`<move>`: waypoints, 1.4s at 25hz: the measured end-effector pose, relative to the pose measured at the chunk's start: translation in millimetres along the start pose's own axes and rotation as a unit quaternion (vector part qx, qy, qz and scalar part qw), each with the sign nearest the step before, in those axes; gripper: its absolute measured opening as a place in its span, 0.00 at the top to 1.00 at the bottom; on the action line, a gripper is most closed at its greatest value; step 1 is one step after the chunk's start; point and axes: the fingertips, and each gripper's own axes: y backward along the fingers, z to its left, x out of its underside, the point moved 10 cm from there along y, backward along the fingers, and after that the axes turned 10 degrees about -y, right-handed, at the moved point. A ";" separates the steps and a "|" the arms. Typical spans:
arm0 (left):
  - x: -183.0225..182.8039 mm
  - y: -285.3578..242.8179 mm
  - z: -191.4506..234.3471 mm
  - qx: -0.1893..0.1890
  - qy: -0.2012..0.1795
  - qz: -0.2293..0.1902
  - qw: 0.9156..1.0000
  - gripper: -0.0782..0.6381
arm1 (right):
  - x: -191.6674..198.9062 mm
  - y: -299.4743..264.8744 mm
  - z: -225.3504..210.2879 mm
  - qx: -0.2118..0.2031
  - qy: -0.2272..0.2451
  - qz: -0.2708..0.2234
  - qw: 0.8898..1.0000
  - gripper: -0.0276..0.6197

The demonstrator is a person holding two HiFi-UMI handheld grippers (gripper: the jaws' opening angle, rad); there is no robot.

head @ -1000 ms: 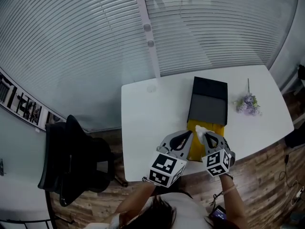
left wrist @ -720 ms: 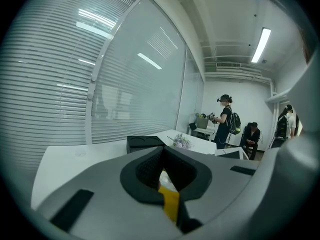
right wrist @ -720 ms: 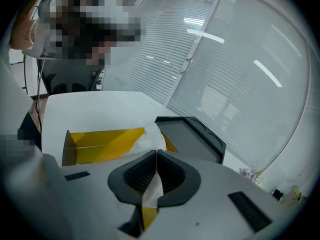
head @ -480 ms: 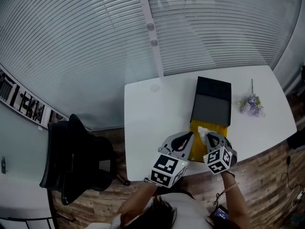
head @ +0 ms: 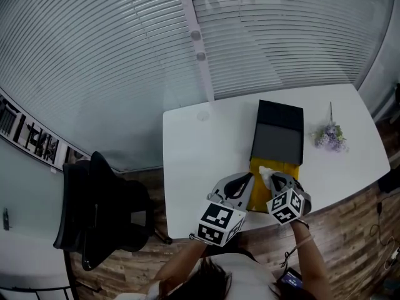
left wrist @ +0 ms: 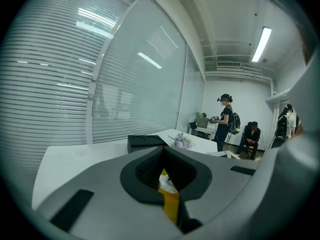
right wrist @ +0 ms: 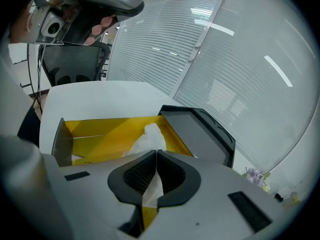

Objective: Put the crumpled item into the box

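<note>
Jaws of my right gripper point(right wrist: 156, 156) pinch the crumpled item point(right wrist: 150, 139) just ahead, over the box point(right wrist: 100, 129). My left gripper point(left wrist: 167, 171) clamps its wall. Letting go inside seems all that's left.

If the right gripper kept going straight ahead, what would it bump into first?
Probably the inside of the yellow box, just past the crumpled white paper the right gripper holds; the dark lid lies farther on. Depth is unclear.

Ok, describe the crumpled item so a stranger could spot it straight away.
On the white table, at its near edge, sits an open yellow box. The crumpled item is the wrinkled white paper over it, pinched in the right gripper, pale against the yellow lining.
</note>
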 end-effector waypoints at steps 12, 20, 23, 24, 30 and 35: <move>1.5 2.3 2.3 0.002 0.000 0.004 1.000 0.87 | 3.8 -10.4 4.2 -0.019 -0.008 0.022 1.000 0.91; 2.8 3.5 0.7 0.004 -0.003 0.007 1.000 0.87 | 5.3 -12.9 6.1 -0.030 -0.006 0.038 0.999 0.88; 3.1 4.3 0.5 0.004 -0.004 0.007 1.000 0.87 | 4.8 -12.8 6.2 -0.032 -0.006 0.039 0.999 0.86; 2.9 4.6 0.5 0.004 -0.004 0.007 1.000 0.87 | 4.4 -12.4 6.3 -0.033 -0.007 0.038 0.999 0.86; 1.5 6.7 -0.3 0.002 -0.005 0.004 1.000 0.87 | 0.2 -6.3 5.7 -0.022 -0.012 0.021 0.999 0.85; -0.2 9.3 -1.8 0.000 -0.005 0.001 1.000 0.87 | -1.7 0.4 5.8 -0.016 -0.025 0.009 1.000 0.85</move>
